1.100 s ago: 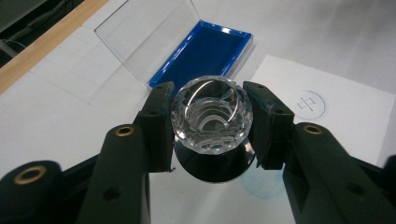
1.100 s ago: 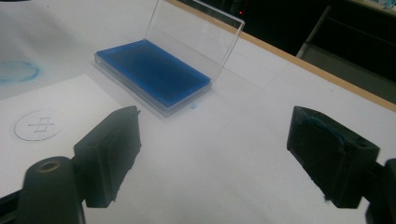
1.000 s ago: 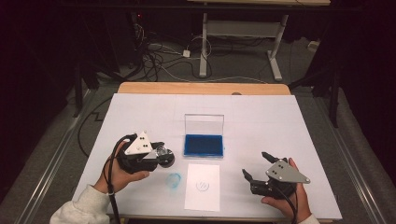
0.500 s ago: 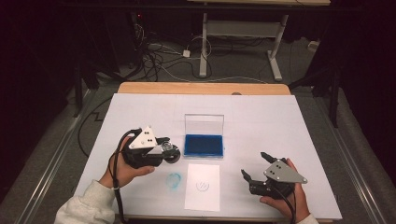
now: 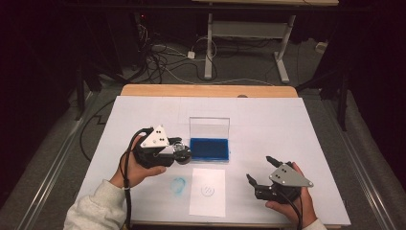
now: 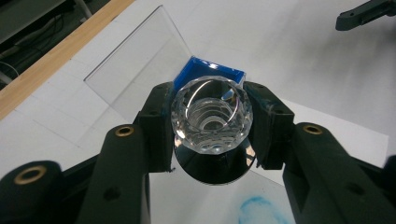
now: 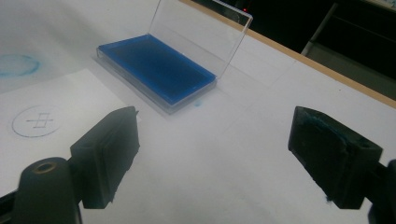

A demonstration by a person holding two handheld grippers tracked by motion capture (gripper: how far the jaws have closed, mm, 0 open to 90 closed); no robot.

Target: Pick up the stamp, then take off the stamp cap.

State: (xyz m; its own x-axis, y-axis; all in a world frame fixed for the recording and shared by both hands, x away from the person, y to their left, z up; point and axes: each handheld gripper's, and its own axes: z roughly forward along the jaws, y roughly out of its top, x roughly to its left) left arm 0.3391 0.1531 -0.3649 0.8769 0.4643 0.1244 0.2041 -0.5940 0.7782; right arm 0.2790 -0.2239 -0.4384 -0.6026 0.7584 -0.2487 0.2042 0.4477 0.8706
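Note:
My left gripper (image 5: 178, 152) (image 6: 212, 126) is shut on a clear faceted stamp (image 6: 212, 115) (image 5: 180, 152) with a round dark base. It hangs just left of the blue ink pad (image 5: 209, 149) (image 6: 210, 71) (image 7: 156, 67), whose clear lid (image 5: 209, 127) (image 7: 201, 35) stands open behind it. A white sheet (image 5: 208, 190) (image 7: 51, 112) with a printed circle mark (image 5: 207, 190) (image 7: 36, 120) lies in front of the pad. My right gripper (image 5: 258, 171) (image 7: 224, 154) stands open and holds nothing, low over the table to the right of the sheet.
A blue ink smudge (image 5: 178, 185) (image 6: 259, 210) (image 7: 16, 64) marks the white table cover (image 5: 287, 124) left of the sheet. The wooden table edge (image 5: 206, 90) runs along the far side. Cables and a desk frame (image 5: 249, 33) lie on the floor beyond.
My left gripper has moved right and a little forward with the stamp, closer to the ink pad. The right gripper has stayed where it was.

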